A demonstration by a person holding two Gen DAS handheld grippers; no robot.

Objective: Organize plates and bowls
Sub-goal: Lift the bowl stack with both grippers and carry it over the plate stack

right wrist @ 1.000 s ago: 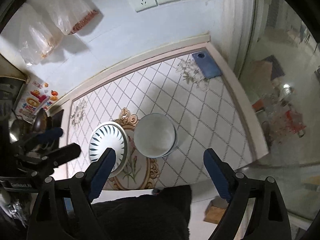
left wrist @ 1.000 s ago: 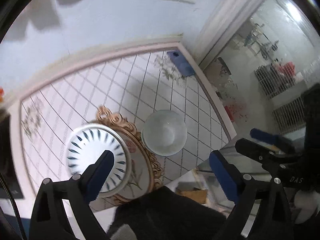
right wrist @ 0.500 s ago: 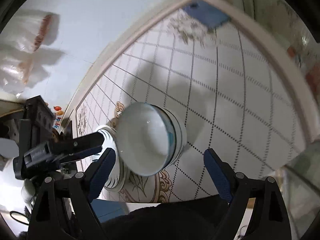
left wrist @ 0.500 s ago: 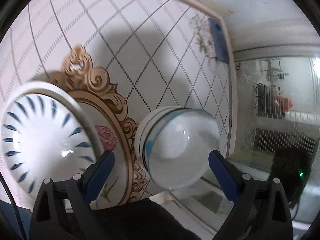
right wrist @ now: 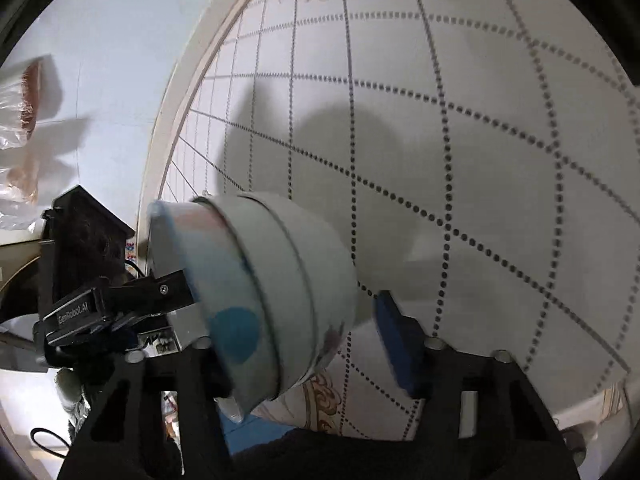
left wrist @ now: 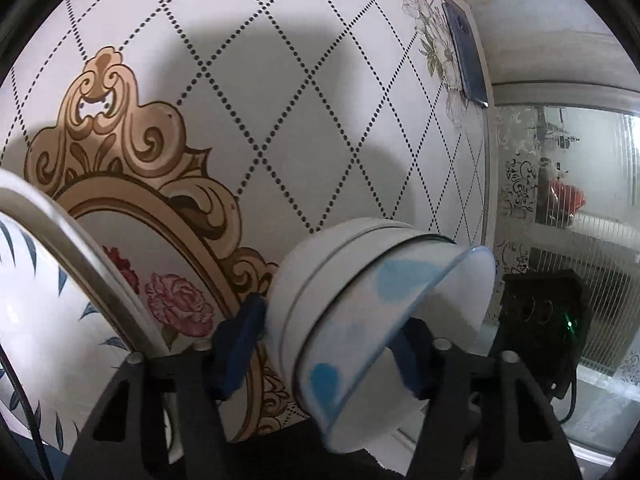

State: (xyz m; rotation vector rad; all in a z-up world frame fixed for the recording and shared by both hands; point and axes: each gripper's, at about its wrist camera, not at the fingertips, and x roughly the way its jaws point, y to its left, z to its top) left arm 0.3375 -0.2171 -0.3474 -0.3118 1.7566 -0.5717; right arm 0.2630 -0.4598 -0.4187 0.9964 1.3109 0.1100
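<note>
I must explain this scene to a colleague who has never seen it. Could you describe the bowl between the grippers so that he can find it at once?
Start from the white tablecloth with dotted diamonds and a gold ornamental frame. Beside the frame's right edge sits a white bowl, tipped, with the left gripper closed on its wall. Unlike the neighbouring dish with dark blue leaf strokes, it carries light blue patches.
</note>
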